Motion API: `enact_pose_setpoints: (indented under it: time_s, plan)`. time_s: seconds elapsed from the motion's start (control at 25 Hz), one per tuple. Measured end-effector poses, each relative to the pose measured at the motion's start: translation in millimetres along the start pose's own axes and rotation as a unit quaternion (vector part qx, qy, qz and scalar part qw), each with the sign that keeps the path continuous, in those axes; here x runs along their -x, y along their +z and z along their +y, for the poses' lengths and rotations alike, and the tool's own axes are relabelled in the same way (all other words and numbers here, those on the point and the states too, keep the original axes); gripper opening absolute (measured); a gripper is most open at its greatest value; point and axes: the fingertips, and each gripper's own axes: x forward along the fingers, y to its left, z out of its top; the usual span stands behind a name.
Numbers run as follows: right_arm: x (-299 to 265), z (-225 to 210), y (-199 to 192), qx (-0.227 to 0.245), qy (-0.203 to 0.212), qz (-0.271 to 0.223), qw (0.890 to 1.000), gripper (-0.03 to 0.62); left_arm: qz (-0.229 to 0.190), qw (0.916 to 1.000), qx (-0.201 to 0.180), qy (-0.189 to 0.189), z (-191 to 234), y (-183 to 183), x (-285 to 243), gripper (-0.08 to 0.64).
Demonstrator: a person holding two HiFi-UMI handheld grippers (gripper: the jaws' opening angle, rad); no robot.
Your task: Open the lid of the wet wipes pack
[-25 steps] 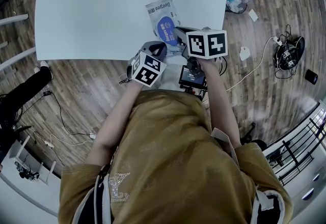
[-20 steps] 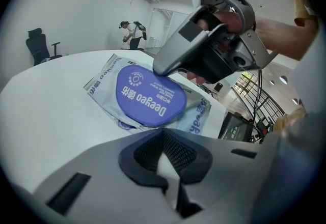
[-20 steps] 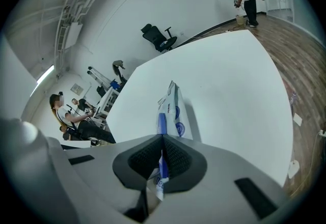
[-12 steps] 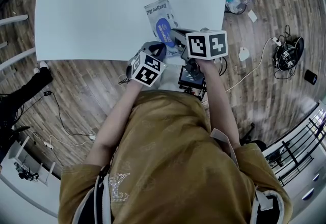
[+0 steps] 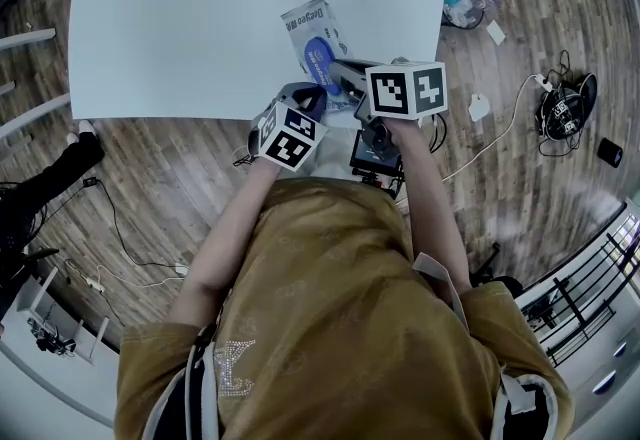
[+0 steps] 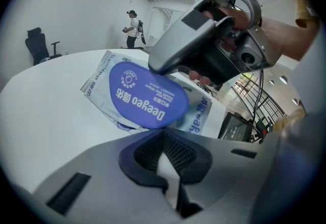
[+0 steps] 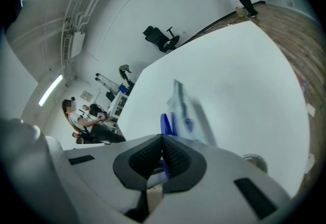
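A pale, soft wet wipes pack (image 5: 303,25) with an oval blue plastic lid (image 5: 321,56) lies at the middle of the near edge of the white bench (image 5: 170,18). The right tool (image 7: 163,141) is clenched on the edge of the lid. The left tool (image 6: 163,134) is clenched on the near end of the wet wipes pack, just beside the right tool.

Wipes pack (image 5: 303,26) pale grey, lid (image 5: 317,53) blue; table (image 5: 200,18) white; floor (image 5: 520,178) brown wood.

Lab-like room: white table (image 5: 200,28), office chair (image 6: 38,45), floor cables (image 5: 508,123).
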Motion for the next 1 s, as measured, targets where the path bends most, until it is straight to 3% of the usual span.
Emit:
enact_pose_setpoints:
  time_s: [0.08, 0.32, 0.68, 1.0]
  plan:
    - [-3.6, 10.6, -0.3, -0.007, 0.019, -0.002, 1.0, 0.009, -0.001, 1.0, 0.001, -0.001, 0.3, 1.4, -0.4, 0.002]
    - [-8.1, 19.0, 0.8, 0.005, 0.015, -0.012, 1.0, 0.008, -0.001, 1.0, 0.003, -0.004, 0.0, 2.9, -1.7, 0.002]
    - [-0.4, -1.7, 6.3, 0.004, -0.015, -0.025, 1.0, 0.008, -0.031, 0.9994, 0.009, 0.011, 6.4, 5.7, 5.7, 0.002]
    - [1.0, -1.5, 6.3, -0.011, -0.001, -0.029, 1.0, 0.008, -0.107, 0.9869, 0.103, 0.064, 54.4, 22.4, 38.7, 0.002]
